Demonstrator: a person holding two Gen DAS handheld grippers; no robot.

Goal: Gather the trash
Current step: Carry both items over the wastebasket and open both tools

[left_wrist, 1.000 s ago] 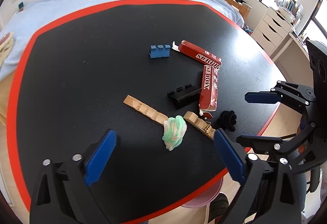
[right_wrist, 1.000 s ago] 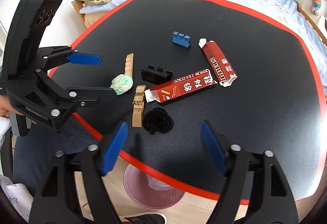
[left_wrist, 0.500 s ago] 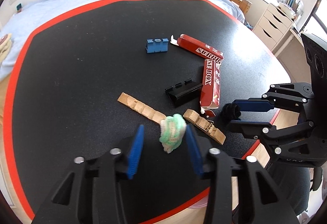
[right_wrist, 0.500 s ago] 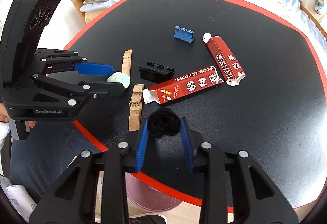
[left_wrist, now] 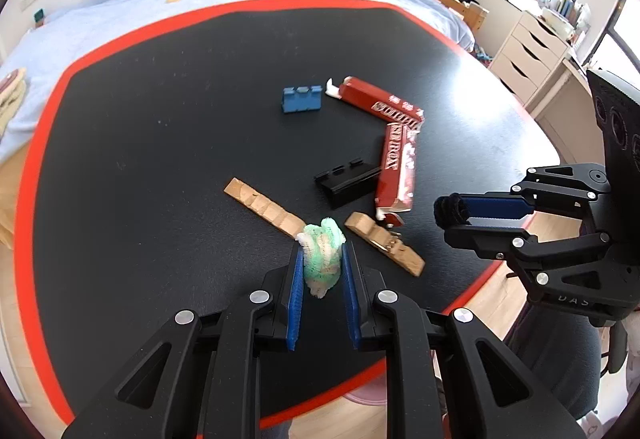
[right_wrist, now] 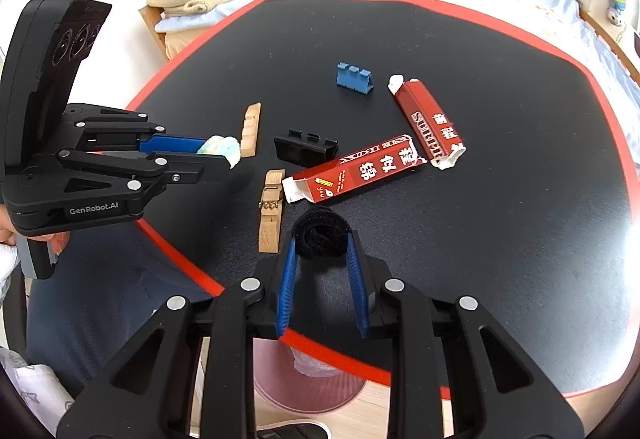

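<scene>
Two red cartons [right_wrist: 354, 175] [right_wrist: 430, 125], two wooden pegs [right_wrist: 271, 215] [right_wrist: 251, 130], two fuzzy balls [right_wrist: 322, 233] [left_wrist: 322, 257].

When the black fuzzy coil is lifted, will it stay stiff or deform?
The black coil looks like soft wound pile, so it probably squashes between the closing jaws. It seems light. Its loose winding may unroll or sag if lifted.

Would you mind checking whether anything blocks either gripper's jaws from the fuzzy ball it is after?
Nothing visible does: the left gripper is closing on the green fuzzy ball, the right gripper on the black one.
</scene>
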